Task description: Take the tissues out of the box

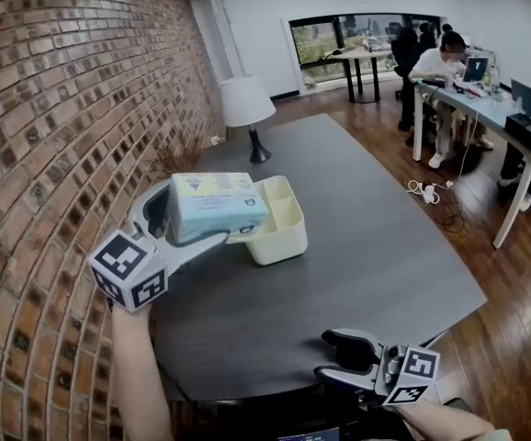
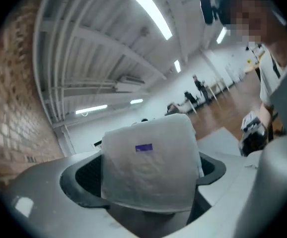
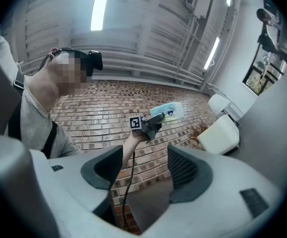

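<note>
Head view, my left gripper (image 1: 201, 217) clamped on the tissue pack (image 1: 218, 202), pack held up above the cream box (image 1: 284, 223) on grey table (image 1: 367, 246), white lamp (image 1: 247, 104) behind box, brick wall (image 1: 54, 108) at left, my right gripper (image 1: 339, 356) jaws apart, empty, low at table's near edge

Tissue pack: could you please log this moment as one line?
left claw: shut on tissue pack | tissue pack: held up, out of box | box: on table | right claw: open, empty
</note>
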Tool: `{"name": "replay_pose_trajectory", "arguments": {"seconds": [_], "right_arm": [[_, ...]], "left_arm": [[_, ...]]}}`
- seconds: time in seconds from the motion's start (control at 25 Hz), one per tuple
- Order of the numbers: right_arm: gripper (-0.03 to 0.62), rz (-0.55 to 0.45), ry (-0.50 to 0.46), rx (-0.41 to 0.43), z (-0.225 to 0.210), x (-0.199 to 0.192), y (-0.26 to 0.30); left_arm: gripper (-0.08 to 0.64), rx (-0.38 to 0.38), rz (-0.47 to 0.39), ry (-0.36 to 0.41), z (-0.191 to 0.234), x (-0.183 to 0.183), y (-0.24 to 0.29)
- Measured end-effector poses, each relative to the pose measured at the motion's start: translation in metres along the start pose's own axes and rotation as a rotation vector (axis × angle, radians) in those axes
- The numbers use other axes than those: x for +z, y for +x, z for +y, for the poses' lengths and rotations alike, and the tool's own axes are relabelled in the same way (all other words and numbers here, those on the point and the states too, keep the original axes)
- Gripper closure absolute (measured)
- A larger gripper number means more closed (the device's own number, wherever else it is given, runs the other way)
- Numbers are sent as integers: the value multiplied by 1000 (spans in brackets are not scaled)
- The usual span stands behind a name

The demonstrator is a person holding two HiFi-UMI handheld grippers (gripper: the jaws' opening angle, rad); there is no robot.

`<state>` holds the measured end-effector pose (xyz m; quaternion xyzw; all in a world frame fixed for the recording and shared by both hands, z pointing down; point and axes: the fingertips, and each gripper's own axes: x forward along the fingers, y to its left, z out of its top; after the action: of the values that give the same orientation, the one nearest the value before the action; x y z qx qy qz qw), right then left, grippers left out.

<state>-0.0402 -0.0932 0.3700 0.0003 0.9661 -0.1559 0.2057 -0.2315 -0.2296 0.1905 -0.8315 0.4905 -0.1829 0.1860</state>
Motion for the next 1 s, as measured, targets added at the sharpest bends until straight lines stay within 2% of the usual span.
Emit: {"name": "replay_pose_trajectory", "arguments": {"seconds": [0.08,0.32,0.4,0.48,0.68,0.88,1.0], "right_arm": [[302,-2,-11,-1,1,2,0],[302,-7,-18,-13,0,4,-1],[302,-6,-20,-12,2,4,0],[302,-5,-22,-14,3,4,0],[302,6,-40,-7,7,1,1],[302,18,-72,4,14,-1,4],[304,27,-86,13,18,-4,7]], "left_arm": [[37,13,-147,-166,-31,-2,-24],[38,15,-418,-614,-122,-39,-65],[38,7,-499,-725,-140,-45,-73],[38,-1,-553,-777,-152,-46,-80],[38,-16,-689,-851,-172,-30,-103],[38,-15,-712,-825,-187,-22,-115],[38,-15,-736,-851,-191,-23,-121]]}}
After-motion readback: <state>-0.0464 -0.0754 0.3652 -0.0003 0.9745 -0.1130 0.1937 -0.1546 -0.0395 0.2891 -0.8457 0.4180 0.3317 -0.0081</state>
